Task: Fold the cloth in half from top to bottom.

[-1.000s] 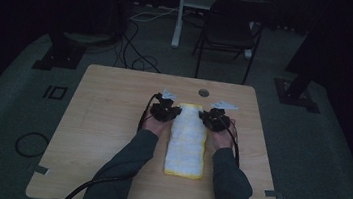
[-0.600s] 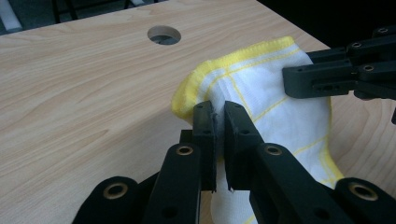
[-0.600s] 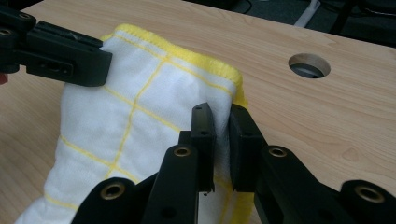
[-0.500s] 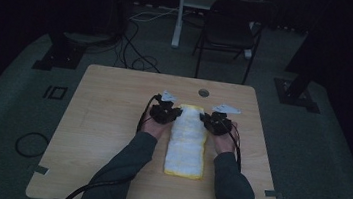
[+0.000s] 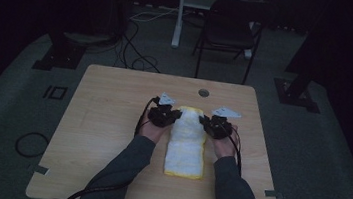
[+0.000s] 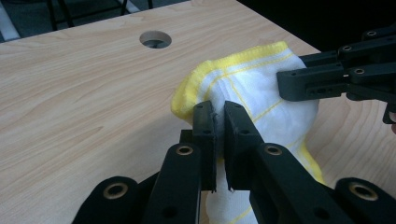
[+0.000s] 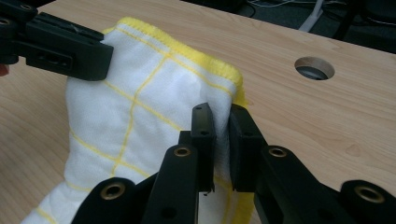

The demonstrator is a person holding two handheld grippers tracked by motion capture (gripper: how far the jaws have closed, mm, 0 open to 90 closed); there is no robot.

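The white towel point(image 5: 187, 143) with yellow edging lies folded lengthwise at the middle of the wooden table point(image 5: 106, 121), its far end lifted. The left gripper point(image 6: 215, 122) has its jaws pinched tight on the towel's far left corner — cloth between the pads. The right gripper point(image 7: 220, 122) is likewise clamped on the far right corner — both sit level, well short of the cable hole point(image 5: 203, 92).

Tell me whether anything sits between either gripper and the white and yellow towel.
Nothing does. The left gripper and the right gripper are each already shut on the far end of the towel, fabric pinched between the jaws.
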